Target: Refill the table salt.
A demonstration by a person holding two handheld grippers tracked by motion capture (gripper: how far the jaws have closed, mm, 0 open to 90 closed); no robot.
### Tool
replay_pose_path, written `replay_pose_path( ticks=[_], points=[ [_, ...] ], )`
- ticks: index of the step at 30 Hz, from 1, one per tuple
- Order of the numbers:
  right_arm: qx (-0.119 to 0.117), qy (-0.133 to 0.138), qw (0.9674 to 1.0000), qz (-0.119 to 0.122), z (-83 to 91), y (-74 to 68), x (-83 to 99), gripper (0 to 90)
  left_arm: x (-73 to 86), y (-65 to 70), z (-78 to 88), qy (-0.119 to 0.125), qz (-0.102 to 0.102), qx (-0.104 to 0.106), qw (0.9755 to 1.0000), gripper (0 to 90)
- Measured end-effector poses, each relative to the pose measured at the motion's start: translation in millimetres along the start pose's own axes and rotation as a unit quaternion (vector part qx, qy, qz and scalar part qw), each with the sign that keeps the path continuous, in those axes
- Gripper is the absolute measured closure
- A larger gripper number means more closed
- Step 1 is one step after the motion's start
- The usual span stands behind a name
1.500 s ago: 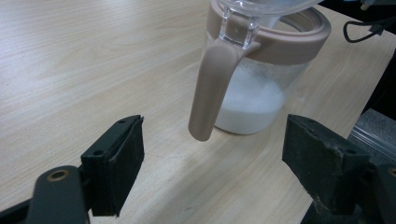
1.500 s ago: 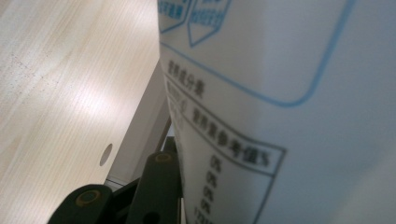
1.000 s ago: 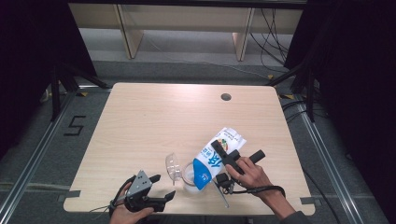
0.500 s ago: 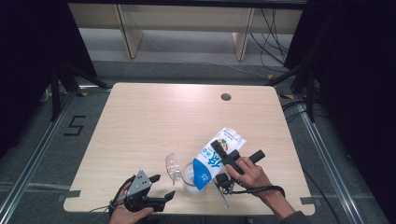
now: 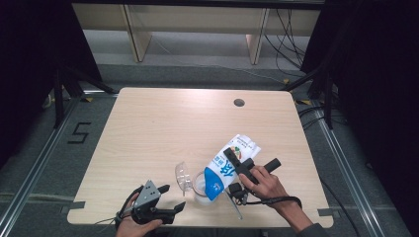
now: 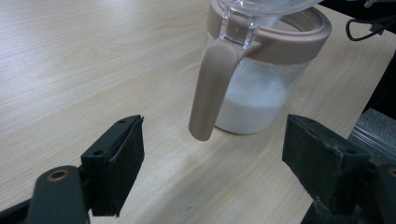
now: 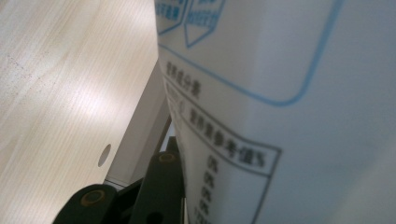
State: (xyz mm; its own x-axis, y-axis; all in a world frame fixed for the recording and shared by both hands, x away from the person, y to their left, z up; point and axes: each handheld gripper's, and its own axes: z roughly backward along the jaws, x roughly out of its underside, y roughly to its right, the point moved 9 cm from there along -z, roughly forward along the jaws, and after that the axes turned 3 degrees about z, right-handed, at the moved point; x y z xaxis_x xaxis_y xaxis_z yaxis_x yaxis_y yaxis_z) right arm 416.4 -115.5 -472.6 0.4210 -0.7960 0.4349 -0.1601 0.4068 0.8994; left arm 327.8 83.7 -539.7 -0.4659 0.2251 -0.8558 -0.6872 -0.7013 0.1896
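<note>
Two risks show: the right gripper point(image 5: 236, 163) pinches a tilted blue-and-white milk carton point(image 5: 228, 167) over the clear, tan-rimmed plastic jug point(image 6: 261, 79); the unsteadied jug may tip, since the left gripper point(image 5: 170, 197) stays spread nearby.

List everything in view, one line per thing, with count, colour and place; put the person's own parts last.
Table: one, light wood, centre of the high view, round hole near its far edge.
Jug: one, clear with a beige rim and handle, white liquid inside, lid flipped open, near the table's front edge.
Carton: one, white and blue, tilted with its top over the jug.
Shelf legs: pale wood, beyond the table.
Left gripper: one, black, jaws open, facing the jug's handle without touching it.
Right gripper: one, black, clamped on the carton.
Hands: two, at the bottom edge of the high view.
</note>
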Motion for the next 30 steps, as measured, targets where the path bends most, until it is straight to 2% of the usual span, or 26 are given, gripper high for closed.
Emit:
replay_pose_path(
  ticks=[5,10,13,19,27,28,30],
  points=[
    [-0.002,-0.003,1.0,-0.007,0.3,-1.5,0.8,73.8,0.2,-0.1,0.2,0.0,0.003,-0.002,1.0,20.5],
    [-0.001,0.0,1.0,0.002,-0.1,-0.2,-0.1,73.9,0.2,0.0,0.2,0.0,0.005,-0.002,1.0,20.5],
    [-0.003,-0.003,1.0,-0.006,0.1,-1.7,0.6,73.9,0.2,0.0,0.2,0.0,0.004,-0.002,1.0,20.5],
    [0.001,-0.002,1.0,-0.001,0.4,0.4,0.5,74.1,-0.1,0.4,-0.5,0.003,0.007,0.001,1.0,20.5],
    [0.0,-0.002,1.0,0.0,0.3,0.2,0.6,74.3,-0.4,0.0,-0.1,0.003,0.003,0.001,1.0,20.5],
    [-0.002,-0.003,1.0,-0.006,0.3,-1.4,0.9,74.3,-0.6,-0.2,0.1,0.003,-0.001,0.001,1.0,20.5],
    [0.0,-0.001,1.0,0.001,0.3,0.3,0.3,74.3,-0.7,-0.1,0.0,0.003,0.0,0.001,1.0,20.5]
  ],
)
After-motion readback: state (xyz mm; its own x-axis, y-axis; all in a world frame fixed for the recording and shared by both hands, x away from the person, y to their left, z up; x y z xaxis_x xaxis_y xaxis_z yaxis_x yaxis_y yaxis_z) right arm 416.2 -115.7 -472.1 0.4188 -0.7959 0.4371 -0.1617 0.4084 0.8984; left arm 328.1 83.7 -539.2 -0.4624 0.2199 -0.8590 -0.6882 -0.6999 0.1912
